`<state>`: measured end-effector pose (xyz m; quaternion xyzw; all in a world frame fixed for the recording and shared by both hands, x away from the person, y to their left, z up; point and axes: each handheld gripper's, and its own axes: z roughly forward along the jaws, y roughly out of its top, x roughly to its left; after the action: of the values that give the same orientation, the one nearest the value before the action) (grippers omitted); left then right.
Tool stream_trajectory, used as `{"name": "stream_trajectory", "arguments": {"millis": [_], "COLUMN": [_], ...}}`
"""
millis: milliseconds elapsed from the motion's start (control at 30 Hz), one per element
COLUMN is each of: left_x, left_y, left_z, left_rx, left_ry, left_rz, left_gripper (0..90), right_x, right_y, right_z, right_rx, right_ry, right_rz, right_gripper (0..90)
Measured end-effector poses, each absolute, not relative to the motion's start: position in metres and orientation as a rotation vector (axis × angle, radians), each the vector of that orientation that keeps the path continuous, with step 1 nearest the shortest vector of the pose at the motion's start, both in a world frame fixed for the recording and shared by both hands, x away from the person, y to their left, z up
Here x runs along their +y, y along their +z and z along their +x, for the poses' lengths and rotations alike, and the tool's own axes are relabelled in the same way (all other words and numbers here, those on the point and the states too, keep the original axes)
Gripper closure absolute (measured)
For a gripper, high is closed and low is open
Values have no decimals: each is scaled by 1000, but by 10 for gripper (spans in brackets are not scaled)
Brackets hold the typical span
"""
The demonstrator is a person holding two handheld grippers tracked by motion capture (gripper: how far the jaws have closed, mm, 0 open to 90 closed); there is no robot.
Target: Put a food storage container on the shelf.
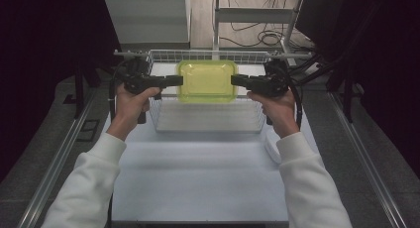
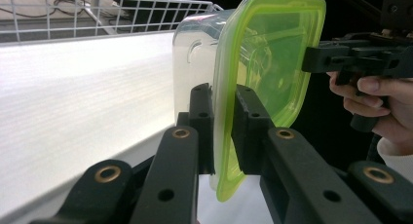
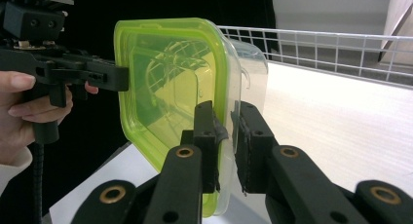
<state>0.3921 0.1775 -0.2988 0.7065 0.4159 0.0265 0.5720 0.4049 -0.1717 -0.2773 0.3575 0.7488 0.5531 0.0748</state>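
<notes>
in the high view, a clear container with a yellow-green lid (image 1: 207, 80) sits in the upper middle of the frame, held up over a white wire basket (image 1: 163, 115) that stands on the white bench (image 1: 198, 178). the left gripper (image 1: 179, 80) comes from the left of the frame and meets the left edge of the lid. the right gripper (image 1: 235, 80) comes from the right of the frame and meets the right edge. each gripper is held by a hand with a white sleeve (image 1: 89, 183) that enters from the bottom of the frame.

in the left gripper view, the two black jaws rise from the bottom and are closed on the rim of the lid, one jaw on each side of it, in the middle of the frame. the clear body of the container is to the left of the lid there. the other gripper holds the far edge at the upper right of the frame.

in the right gripper view, the jaws are closed in the same way on the near rim of the lid and container, at the lower middle of the frame. the wire basket runs across the upper right.
</notes>
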Motion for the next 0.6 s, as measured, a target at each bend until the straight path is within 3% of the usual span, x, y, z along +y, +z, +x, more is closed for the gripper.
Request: {"name": "stream_trajectory", "arguments": {"millis": [600], "left_x": [180], "left_y": [-311], "left_z": [453], "left_rx": [1087], "left_ry": [-69], "left_rz": [1669], "left_gripper": [807], "right_x": [-170], "right_y": [-293], "right_z": [466], "right_rx": [2292], "right_ry": [1670], "right_rz": [1299], "right_gripper": [801]}}
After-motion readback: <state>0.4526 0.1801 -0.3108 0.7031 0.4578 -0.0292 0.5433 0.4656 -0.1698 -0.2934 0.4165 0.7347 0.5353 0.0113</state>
